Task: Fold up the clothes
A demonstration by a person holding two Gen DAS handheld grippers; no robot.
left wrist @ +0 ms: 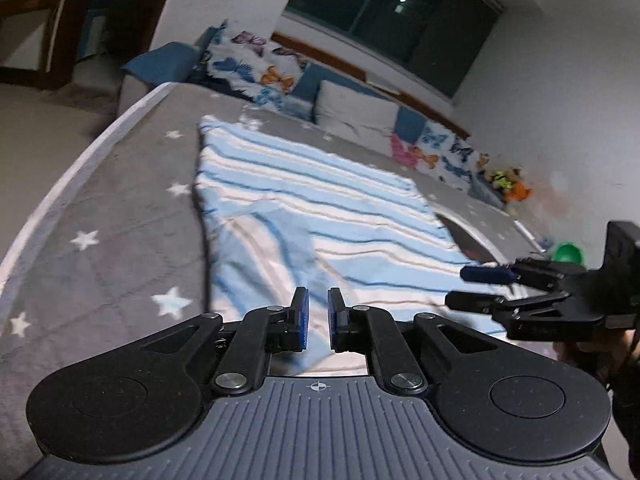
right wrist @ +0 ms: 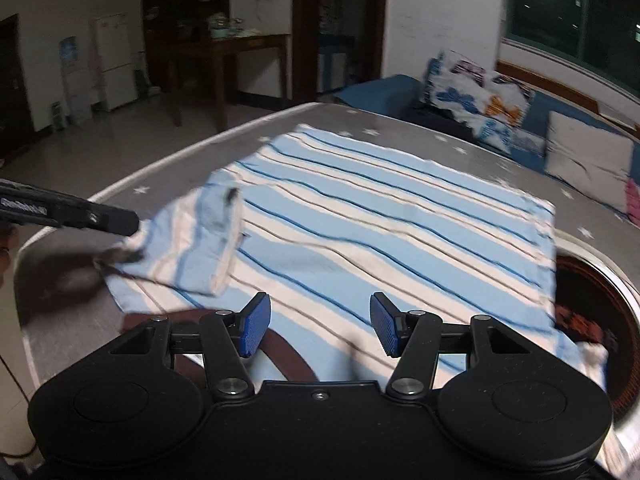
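We are working in a dim living room, over a grey star-printed cover [left wrist: 120, 240] spread on a wide flat surface. A sofa with butterfly cushions [left wrist: 248, 64] sits beyond it, under a dark window [left wrist: 392, 12].

The striped garment [right wrist: 400, 216], pale blue and white, is lying mostly flat in the middle of the cover, with its right-hand edge reaching the rim. It looks to us like thin, soft knit: light, limp and likely to wrinkle or drag if pulled by one point. We would take it at a corner or hem on each side, not in the middle. Near its left side a sleeve-like flap [right wrist: 200, 236] is lying doubled over the body.

The left gripper [left wrist: 317, 316] is hovering at the garment's near edge, its blue pads drawn almost together with a thin slit between them. From the right wrist view its tip is meeting the flap, but blur is keeping us from telling whether any cloth is caught. The right gripper [right wrist: 320, 328] is hanging over the near hem with its fingers spread wide, holding nothing.

The collar and the garment's near edge are hiding behind the gripper bodies. A dark reddish shape [right wrist: 580, 300] past the cover's right rim is too murky for us to name.
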